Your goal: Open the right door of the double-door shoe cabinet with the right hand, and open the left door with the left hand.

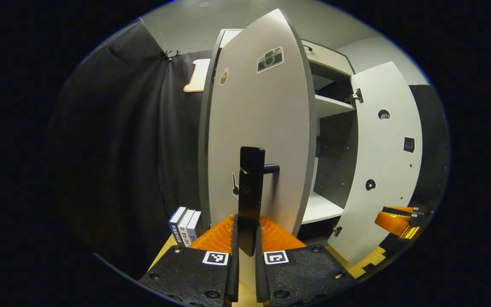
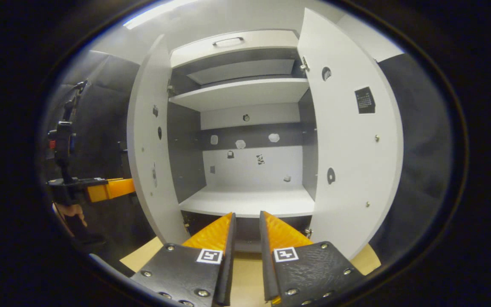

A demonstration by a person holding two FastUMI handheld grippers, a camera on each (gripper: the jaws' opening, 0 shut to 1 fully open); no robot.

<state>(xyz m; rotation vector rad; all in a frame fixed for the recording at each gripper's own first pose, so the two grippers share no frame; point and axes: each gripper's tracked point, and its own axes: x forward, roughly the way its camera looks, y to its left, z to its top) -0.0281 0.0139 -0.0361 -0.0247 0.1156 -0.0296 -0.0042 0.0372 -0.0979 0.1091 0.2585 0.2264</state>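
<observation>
Shoe cabinet (image 2: 245, 128): centre of the right gripper view, both doors swung open, shelves bare.
Left door (image 1: 258, 128): mid-frame in the left gripper view.
Handle (image 1: 252, 192): black bar on the left door, clamped between the left gripper (image 1: 245, 238) fingers.
Right door (image 2: 348, 140): right of centre, open.
Right gripper (image 2: 247, 230): lower centre, fingers narrowly parted, gripping nothing.
Books (image 1: 184, 224): lower left, beside the cabinet.

One shoe cabinet (image 2: 245, 106) with two open doors, two hand-held grippers, and three boxes (image 1: 184, 225) beside it.
</observation>
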